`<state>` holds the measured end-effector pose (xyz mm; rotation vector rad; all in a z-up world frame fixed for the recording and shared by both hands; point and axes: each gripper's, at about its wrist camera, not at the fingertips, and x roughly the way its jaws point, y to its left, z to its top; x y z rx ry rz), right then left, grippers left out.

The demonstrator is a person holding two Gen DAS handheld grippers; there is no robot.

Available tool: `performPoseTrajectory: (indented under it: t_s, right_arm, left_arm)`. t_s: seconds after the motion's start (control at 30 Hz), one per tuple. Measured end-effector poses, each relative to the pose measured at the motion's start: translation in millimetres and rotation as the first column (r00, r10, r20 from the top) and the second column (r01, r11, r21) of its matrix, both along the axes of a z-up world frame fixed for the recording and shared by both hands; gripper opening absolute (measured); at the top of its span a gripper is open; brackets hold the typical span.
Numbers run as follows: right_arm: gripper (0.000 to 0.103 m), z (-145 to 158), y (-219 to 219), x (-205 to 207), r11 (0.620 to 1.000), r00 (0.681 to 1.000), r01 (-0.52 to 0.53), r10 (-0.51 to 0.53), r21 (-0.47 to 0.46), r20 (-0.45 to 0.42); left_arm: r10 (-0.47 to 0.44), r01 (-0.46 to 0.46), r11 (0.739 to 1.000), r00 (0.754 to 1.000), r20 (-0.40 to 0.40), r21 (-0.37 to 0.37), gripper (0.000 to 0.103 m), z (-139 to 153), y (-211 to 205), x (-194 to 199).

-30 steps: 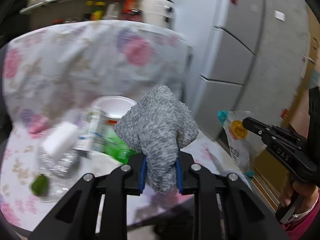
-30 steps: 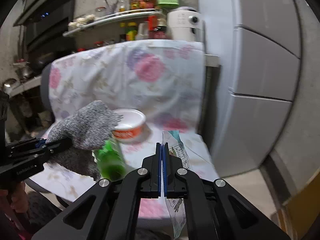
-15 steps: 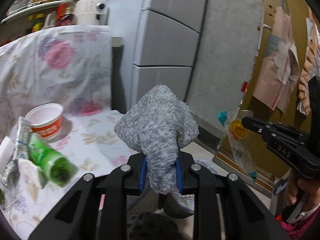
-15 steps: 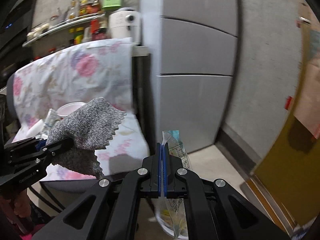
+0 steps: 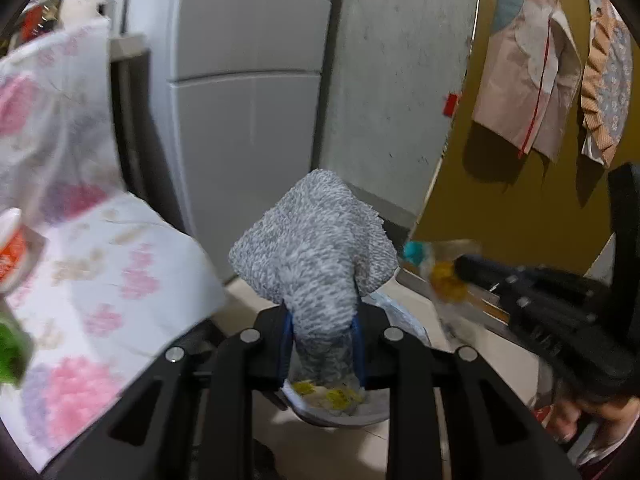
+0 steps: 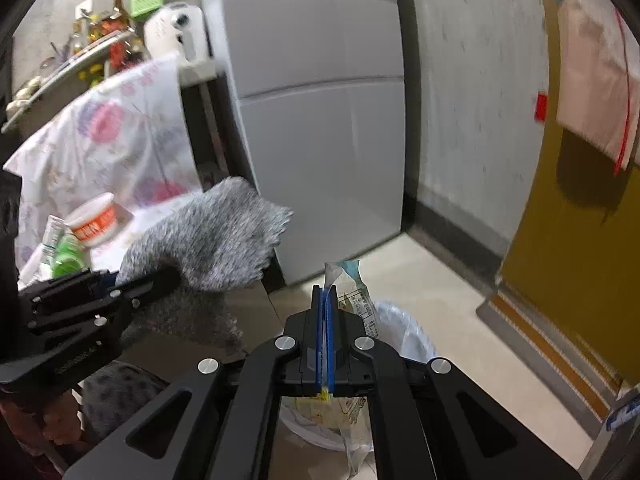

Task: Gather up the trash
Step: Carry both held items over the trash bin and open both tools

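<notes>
while left gripper [image 5: 322, 354] clamps fuzzy grey knit cloth [image 5: 316, 252] and right gripper [image 6: 324, 340] pinches clear printed snack wrapper [image 6: 352, 300], both over white-lined trash bin [image 6: 404, 332]: drop step; next, release. beyond, grey fridge [image 6: 320, 120].

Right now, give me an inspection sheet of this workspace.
Surface: floral cloth over a seat; pale tiled floor.
Job's things: grey rag, plastic wrapper, white-lined bin holding wrappers.
Clutter: white-and-orange tub, green bottle.
Grippers: left gripper shut on the rag; right gripper shut on the wrapper, above the bin.
Cables: nothing seen.
Surroundings: grey refrigerator, yellow door, crowded shelf.
</notes>
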<state>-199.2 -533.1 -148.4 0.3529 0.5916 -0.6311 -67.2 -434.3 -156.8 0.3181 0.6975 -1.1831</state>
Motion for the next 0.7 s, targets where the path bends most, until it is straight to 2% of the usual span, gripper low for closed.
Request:
performPoseTrajectory:
  t_s: [0.17, 0.23, 0.37, 0.43, 0.5, 0.53, 0.57, 0.7]
  right_arm:
    - [0.003, -37, -32, 3, 0.997, 1.0, 0.03, -0.029, 0.073, -0.009]
    - [0.006, -50, -46, 4, 0.995, 0.999, 0.049, -0.048, 0.092, -0.018]
    - [0.007, -74, -68, 9, 0.984, 0.996, 0.083, -0.078, 0.155, -0.043]
    - [0.007, -81, -74, 9, 0.979, 0.995, 0.096, -0.087, 0.178, -0.056]
    - [0.009, -84, -76, 7, 0.976, 0.995, 0.092, -0.082, 0.198, -0.056]
    - [0.018, -85, -76, 6, 0.975, 0.995, 0.09, -0.08, 0.203, -0.056]
    - [0.021, -84, -75, 5, 0.976, 0.994, 0.095, -0.084, 0.195, -0.064]
    - [0.026, -73, -67, 3, 0.982, 0.994, 0.086, -0.073, 0.168, -0.079]
  left_arm:
    - [-0.019, 0.02, 0.999, 0.999, -0.03, 0.033, 0.027, -20, -27, 7]
    - [-0.027, 0.028, 0.999, 0.999, -0.038, 0.042, 0.034, -26, -35, 10]
    - [-0.044, 0.048, 0.996, 0.997, -0.058, 0.07, 0.049, -38, -49, 18]
    - [-0.045, 0.05, 0.995, 0.997, -0.06, 0.084, 0.049, -44, -51, 19]
    - [-0.042, 0.047, 0.995, 0.997, -0.063, 0.085, 0.052, -45, -49, 21]
    - [-0.037, 0.043, 0.995, 0.997, -0.062, 0.085, 0.053, -44, -47, 22]
    - [-0.031, 0.036, 0.996, 0.998, -0.062, 0.085, 0.053, -43, -44, 25]
    - [0.008, -0.003, 0.997, 0.998, -0.069, 0.073, 0.053, -36, -35, 33]
